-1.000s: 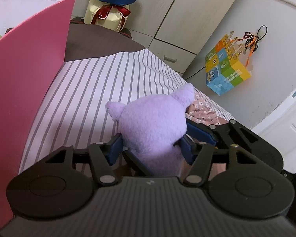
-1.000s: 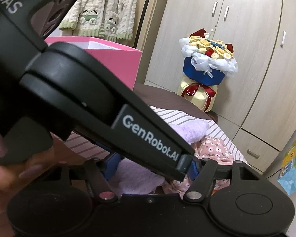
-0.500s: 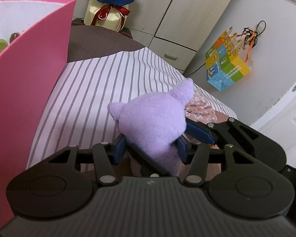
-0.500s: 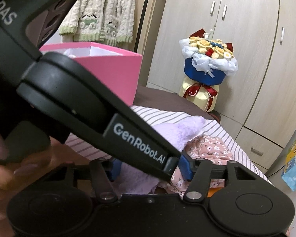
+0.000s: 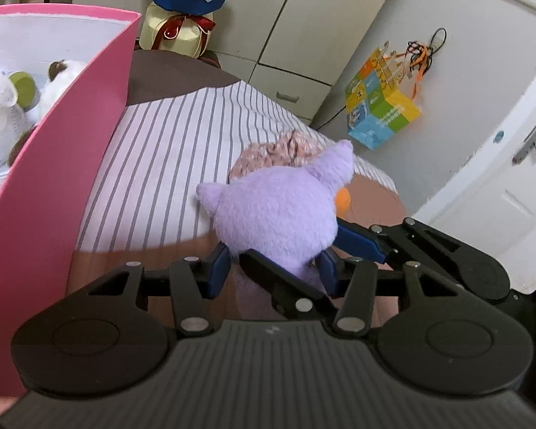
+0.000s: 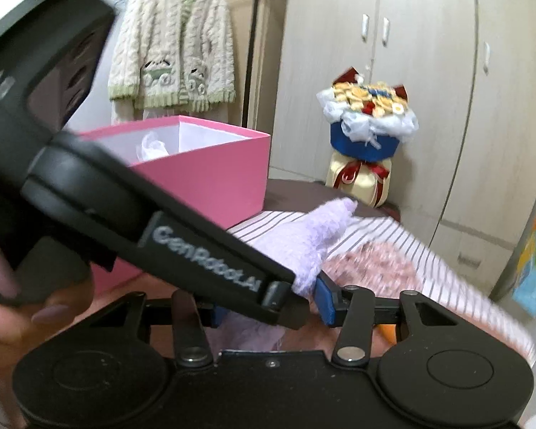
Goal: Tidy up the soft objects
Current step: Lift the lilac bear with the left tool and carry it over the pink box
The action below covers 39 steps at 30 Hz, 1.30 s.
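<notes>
Mid-task. Pink box (image 5: 64, 164) at 9 o'clock already holds white toys (image 5: 3, 114). Both the left tool (image 5: 273, 264) and right tool (image 6: 268, 307) are clenched on the purple plush (image 5: 278, 211), lifted over the striped bed (image 5: 168, 150). Floral item (image 5: 278, 150) remains at 12 o'clock.

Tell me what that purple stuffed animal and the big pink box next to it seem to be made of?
The purple stuffed animal looks like plush fabric: short fuzzy pile, matte, with soft rounded ears, bulging where the left claw squeezes it. The big pink box looks like stiff cardboard or paperboard: flat smooth matte walls, crisp straight edges, a white lining inside. Whether it is laminated cannot be told.
</notes>
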Available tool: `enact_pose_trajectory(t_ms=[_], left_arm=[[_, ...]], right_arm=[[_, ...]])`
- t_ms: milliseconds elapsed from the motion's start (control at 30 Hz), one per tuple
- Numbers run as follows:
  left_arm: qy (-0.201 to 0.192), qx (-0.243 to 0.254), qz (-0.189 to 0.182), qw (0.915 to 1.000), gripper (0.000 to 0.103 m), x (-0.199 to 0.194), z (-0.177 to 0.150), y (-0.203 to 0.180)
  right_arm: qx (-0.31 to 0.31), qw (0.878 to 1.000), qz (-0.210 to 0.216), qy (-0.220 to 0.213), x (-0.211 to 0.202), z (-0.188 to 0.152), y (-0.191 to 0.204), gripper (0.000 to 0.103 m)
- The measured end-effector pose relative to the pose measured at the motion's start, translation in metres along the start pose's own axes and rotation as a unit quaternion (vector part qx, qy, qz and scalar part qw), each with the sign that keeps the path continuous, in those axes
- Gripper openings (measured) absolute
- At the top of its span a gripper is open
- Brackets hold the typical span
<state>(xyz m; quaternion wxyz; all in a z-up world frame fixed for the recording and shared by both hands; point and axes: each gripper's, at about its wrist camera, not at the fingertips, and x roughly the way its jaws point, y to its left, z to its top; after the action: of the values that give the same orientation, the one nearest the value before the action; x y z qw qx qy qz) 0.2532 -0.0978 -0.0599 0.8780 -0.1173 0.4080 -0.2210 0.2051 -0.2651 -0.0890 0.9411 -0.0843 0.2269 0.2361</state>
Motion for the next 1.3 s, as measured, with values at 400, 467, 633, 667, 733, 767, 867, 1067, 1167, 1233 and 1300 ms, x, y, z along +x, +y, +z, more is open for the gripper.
enact_pose_trajectory(t_ms=[400, 467, 633, 667, 733, 767, 867, 1067, 1167, 1233, 1300], left_arm=[[0.041, 0.029, -0.016, 0.9986, 0.049, -0.034, -0.039, -0.007], [0.044, 0.028, -0.021, 0.9984, 0.049, -0.041, -0.045, -0.007], [0.048, 0.029, -0.030, 0.9980, 0.049, -0.057, -0.057, -0.007], [0.051, 0.028, -0.033, 0.9978, 0.049, -0.061, -0.060, -0.007], [0.056, 0.026, -0.039, 0.9973, 0.049, -0.068, -0.065, -0.005], [0.058, 0.026, -0.040, 0.9971, 0.049, -0.072, -0.067, -0.005], [0.065, 0.029, -0.042, 0.9966, 0.049, -0.085, -0.073, -0.003], [0.101, 0.018, -0.042, 0.9938, 0.049, -0.115, -0.074, 0.005], [0.108, 0.010, -0.035, 0.9936, 0.049, -0.131, -0.075, 0.009], [0.110, -0.001, -0.034, 0.9933, 0.049, -0.142, -0.073, 0.015], [0.104, -0.002, -0.029, 0.9941, 0.049, -0.155, -0.071, 0.018]], right_arm=[[0.043, 0.998, -0.013, 0.043, -0.028, -0.015, 0.031, 0.047], [0.043, 0.998, -0.018, 0.051, -0.034, -0.015, 0.038, 0.047], [0.041, 0.997, -0.024, 0.055, -0.057, -0.020, 0.055, 0.047], [0.040, 0.997, -0.025, 0.057, -0.061, -0.021, 0.059, 0.047], [0.038, 0.997, -0.028, 0.065, -0.068, -0.020, 0.067, 0.048], [0.037, 0.997, -0.028, 0.068, -0.072, -0.021, 0.071, 0.048], [0.027, 0.996, -0.026, 0.075, -0.082, -0.020, 0.083, 0.047], [0.013, 0.995, -0.005, 0.094, -0.101, -0.007, 0.108, 0.047], [0.010, 0.994, 0.013, 0.106, -0.109, 0.004, 0.121, 0.047], [0.011, 0.994, 0.030, 0.107, -0.114, 0.011, 0.127, 0.048], [0.009, 0.994, 0.041, 0.105, -0.116, 0.018, 0.133, 0.048]])
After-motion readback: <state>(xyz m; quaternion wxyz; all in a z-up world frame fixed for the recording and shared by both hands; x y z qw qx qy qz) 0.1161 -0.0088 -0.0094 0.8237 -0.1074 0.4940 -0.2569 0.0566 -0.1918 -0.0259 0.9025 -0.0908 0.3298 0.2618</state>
